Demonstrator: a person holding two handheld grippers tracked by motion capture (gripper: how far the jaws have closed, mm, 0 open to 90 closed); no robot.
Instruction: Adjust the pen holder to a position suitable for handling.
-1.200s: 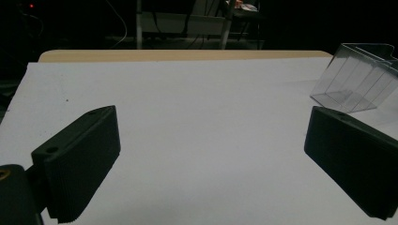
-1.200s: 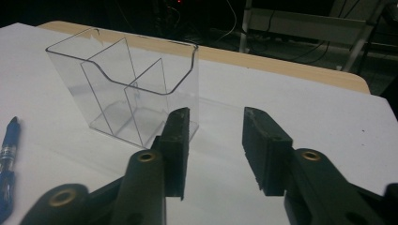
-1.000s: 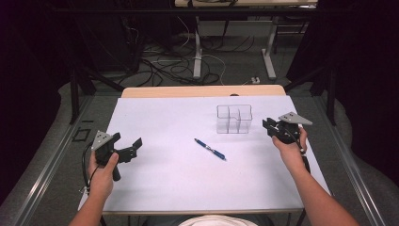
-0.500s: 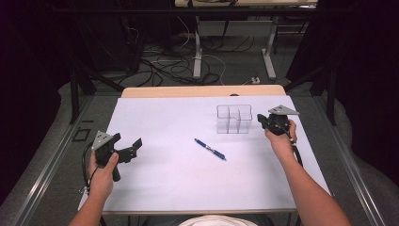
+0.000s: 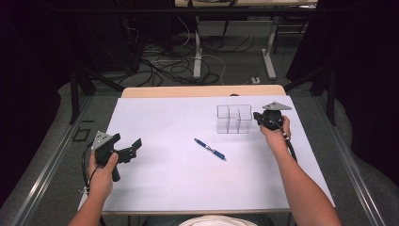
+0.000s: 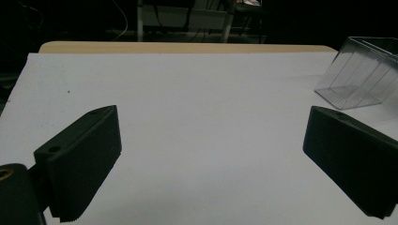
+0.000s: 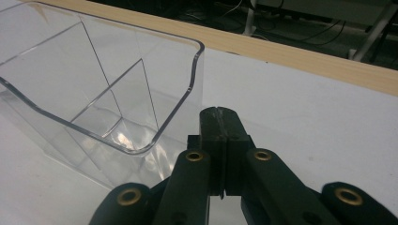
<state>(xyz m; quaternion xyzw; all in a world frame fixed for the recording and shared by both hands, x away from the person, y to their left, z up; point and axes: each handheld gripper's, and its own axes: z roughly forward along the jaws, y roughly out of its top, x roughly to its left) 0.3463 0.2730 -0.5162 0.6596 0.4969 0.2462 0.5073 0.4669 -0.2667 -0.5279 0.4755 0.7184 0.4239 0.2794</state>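
Observation:
A clear plastic box (image 5: 234,118) with inner dividers stands right of the table's middle, and its compartments look empty. My right gripper (image 5: 258,116) sits just to its right, jaws shut with nothing between them. In the right gripper view the closed tips (image 7: 219,123) lie close beside the clear box's (image 7: 94,89) rounded corner; whether they touch it I cannot tell. A blue pen (image 5: 210,149) lies on the white sheet nearer the person. My left gripper (image 5: 126,141) is held low at the left, open and empty. Its pads (image 6: 80,164) stand wide apart, with the box (image 6: 366,70) far off.
A white sheet (image 5: 169,179) covers the table, and a strip of wood (image 5: 202,91) shows along the far edge. Beyond that edge are table legs and cables on the floor (image 5: 179,66). Dark floor surrounds both sides.
My right gripper has moved left and slightly farther away, ending up right beside the clear box. The left gripper and the pen have stayed put.

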